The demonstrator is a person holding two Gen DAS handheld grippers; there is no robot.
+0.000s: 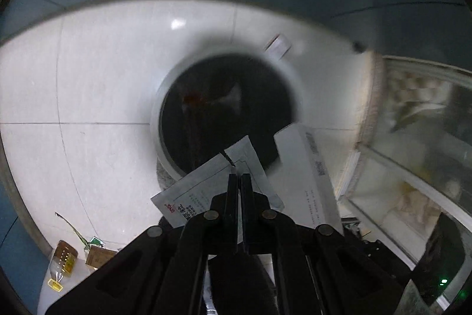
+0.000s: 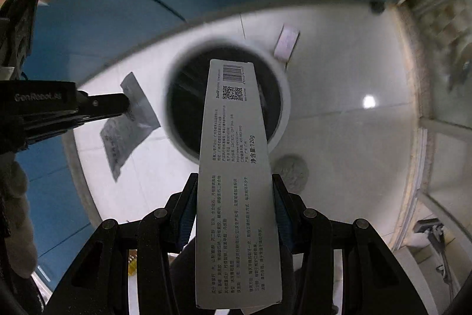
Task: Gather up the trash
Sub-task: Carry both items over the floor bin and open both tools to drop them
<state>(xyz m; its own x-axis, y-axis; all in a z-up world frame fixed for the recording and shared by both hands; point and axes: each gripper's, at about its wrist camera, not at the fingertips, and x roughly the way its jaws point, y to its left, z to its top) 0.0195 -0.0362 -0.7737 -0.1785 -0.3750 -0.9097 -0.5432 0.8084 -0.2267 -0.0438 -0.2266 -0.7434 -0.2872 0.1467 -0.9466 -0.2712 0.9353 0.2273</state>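
My left gripper (image 1: pixel 239 174) is shut on a torn silver sachet (image 1: pixel 203 191) and holds it above the near rim of a round trash bin (image 1: pixel 165 96) with a dark inside. My right gripper (image 2: pixel 234 182) is shut on a long grey toothpaste box (image 2: pixel 236 167) whose far end reaches over the bin (image 2: pixel 283 105). The box also shows in the left wrist view (image 1: pixel 306 167). The left gripper (image 2: pixel 125 105) with the sachet (image 2: pixel 129 120) shows at the left of the right wrist view.
A small white packet (image 1: pixel 277 45) lies on the white tiled floor beyond the bin; it also shows in the right wrist view (image 2: pixel 286 42). An amber bottle (image 1: pixel 63 259) and a small carton (image 1: pixel 98 256) lie at the lower left. A glass door (image 1: pixel 413 152) stands at the right.
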